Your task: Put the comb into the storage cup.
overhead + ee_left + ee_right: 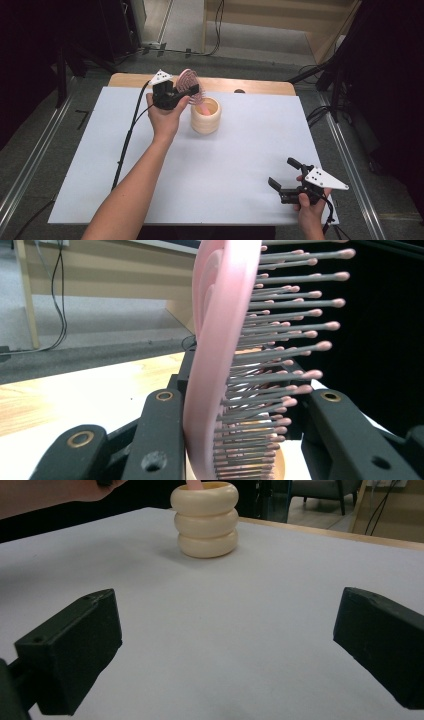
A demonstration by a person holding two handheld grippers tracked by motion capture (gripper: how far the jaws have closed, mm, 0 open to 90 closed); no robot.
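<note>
At the near right corner of the table (240, 190), the right gripper (285, 180) rested low over the white surface with its jaws spread wide and nothing between them — parked, it seemed, so as to stay out of the working hand's way. From its own camera the bare white top ran forward to the cream holder (205, 521), a squat cup of three stacked rings, with a pink stub showing above its mouth.

Farther in, the person's left forearm stretched up the middle of the table toward the far edge. There the left gripper (192, 90) was clamped on the pink hairbrush (190, 82), the jaws pressing on the head from either side: one against the smooth back, the other on the bristle side. In the left gripper view the hairbrush (212, 365) stood nearly upright, its bristles pointing sideways.

The brush was held head up with its handle down inside the holder (206, 116), which stood a little short of the far edge, near its middle. Gripping the head rather than the handle probably left the handle free to slide into the cup — a grip suited to standing the brush in it. Whether the handle had touched bottom could not be told.
</note>
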